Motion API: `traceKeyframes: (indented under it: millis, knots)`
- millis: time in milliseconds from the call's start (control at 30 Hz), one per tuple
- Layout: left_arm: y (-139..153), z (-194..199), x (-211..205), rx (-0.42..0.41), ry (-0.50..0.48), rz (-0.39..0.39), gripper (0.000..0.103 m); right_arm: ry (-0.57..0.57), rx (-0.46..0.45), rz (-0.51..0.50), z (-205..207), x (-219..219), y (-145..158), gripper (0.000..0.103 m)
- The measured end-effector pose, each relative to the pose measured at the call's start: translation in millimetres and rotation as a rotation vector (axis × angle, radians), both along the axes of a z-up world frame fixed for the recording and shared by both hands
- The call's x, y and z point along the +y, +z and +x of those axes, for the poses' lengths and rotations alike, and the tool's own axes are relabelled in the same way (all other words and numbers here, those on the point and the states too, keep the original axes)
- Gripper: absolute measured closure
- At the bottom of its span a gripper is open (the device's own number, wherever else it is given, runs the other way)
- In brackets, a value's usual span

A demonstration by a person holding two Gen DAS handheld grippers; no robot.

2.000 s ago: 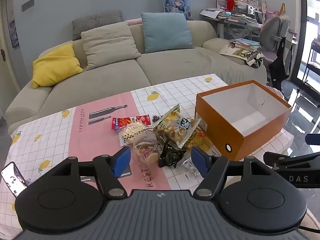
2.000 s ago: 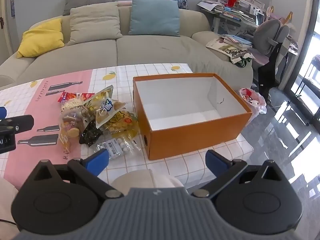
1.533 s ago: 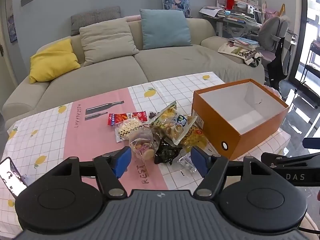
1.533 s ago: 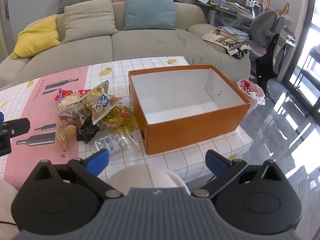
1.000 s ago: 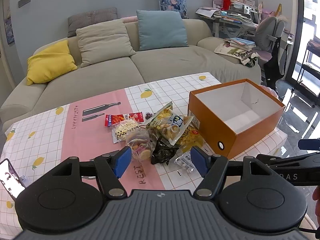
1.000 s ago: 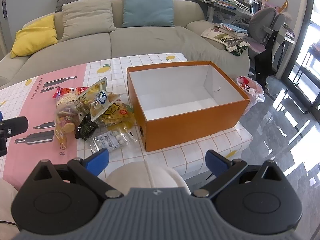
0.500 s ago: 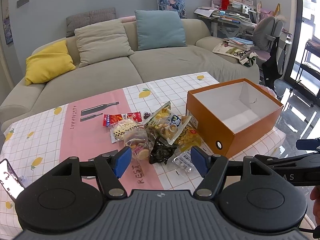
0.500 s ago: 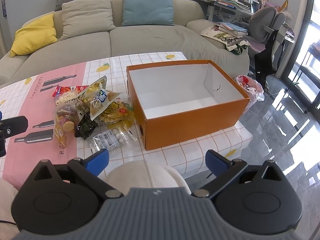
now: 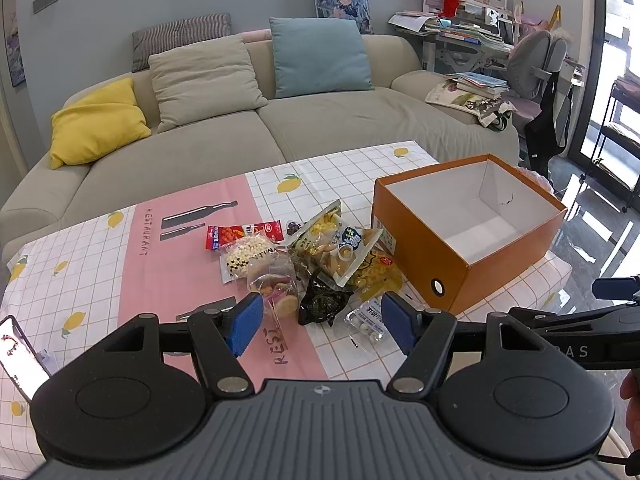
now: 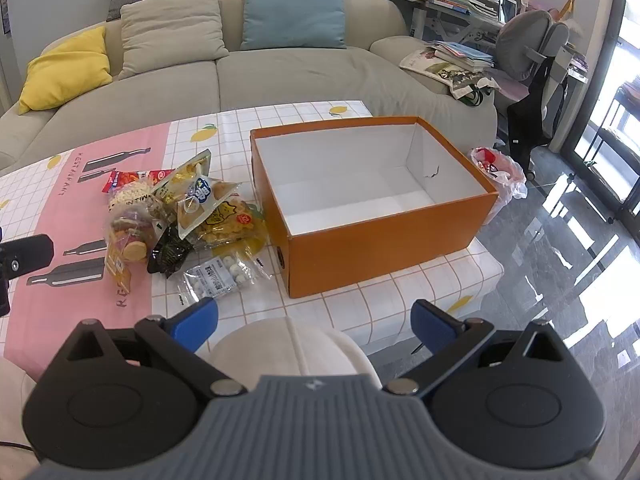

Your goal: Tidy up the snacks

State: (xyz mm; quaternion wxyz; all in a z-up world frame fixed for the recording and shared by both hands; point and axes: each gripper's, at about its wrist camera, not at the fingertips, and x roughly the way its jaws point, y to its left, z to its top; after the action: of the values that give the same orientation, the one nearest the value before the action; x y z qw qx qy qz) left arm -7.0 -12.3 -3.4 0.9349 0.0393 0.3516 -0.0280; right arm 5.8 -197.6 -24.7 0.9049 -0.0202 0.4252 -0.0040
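You are holding both grippers empty with their blue pads spread wide, and the snack pile (image 9: 316,264) is lying straight ahead of your left gripper (image 9: 322,322), just beyond its fingertips. The orange box (image 10: 372,200) is sitting immediately right of the pile, in front of your right gripper (image 10: 314,322), so the left is looking nearer for the first pick.

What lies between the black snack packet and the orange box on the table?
In the right wrist view, a yellow snack bag lies between the black snack packet and the orange cardboard box.
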Motion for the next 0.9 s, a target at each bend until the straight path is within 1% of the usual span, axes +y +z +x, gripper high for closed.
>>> traceKeyframes:
  millis: [900]
  knots:
    - [-2.0, -2.9, -3.1, 0.003, -0.004, 0.002, 0.023, -0.005, 0.004, 0.002, -0.7, -2.2, 0.3, 0.003]
